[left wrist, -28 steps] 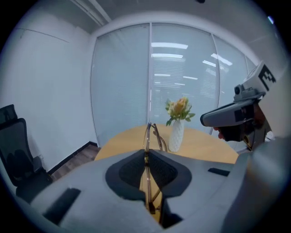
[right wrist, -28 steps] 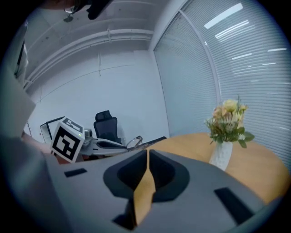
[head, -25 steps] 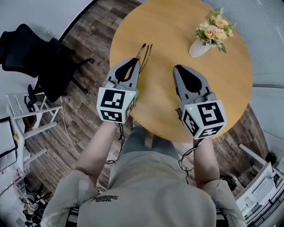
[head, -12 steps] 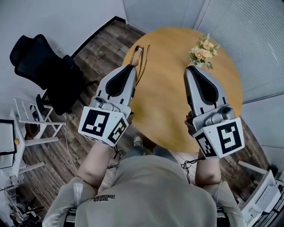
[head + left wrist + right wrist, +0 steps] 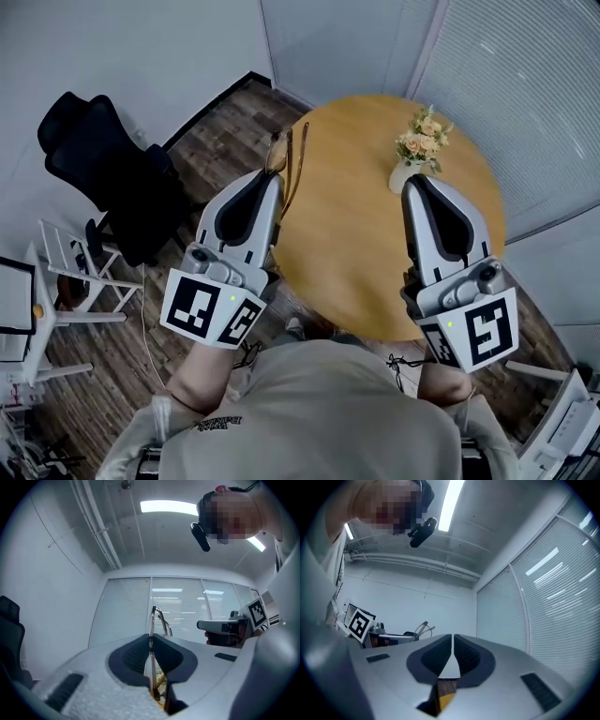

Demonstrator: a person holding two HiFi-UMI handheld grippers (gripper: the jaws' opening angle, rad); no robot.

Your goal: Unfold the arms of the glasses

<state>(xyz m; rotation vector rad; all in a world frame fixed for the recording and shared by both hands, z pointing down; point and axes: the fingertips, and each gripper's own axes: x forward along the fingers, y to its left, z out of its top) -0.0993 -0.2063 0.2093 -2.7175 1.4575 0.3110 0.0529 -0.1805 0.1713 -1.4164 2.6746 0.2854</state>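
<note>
Two grippers are held up over the round wooden table (image 5: 361,262), well apart from each other. The left gripper (image 5: 275,174) (image 5: 151,637) has its jaws pinched narrowly on the thin-framed glasses (image 5: 301,161) (image 5: 155,616), which stand on edge, lifted clear of the tabletop and sticking out past the jaw tips. The right gripper (image 5: 413,181) (image 5: 452,637) has its jaws pressed together with nothing between them, beside the vase of flowers (image 5: 419,148)

Pale grey shells on my left gripper (image 5: 275,172) and right gripper (image 5: 413,179), black pads (image 5: 246,195) inside. Behind the fingers (image 5: 272,214), white marker cubes (image 5: 208,310) with black squares, black cables (image 5: 249,352) trailing, and my beige short-sleeved shirt (image 5: 319,412).
</note>
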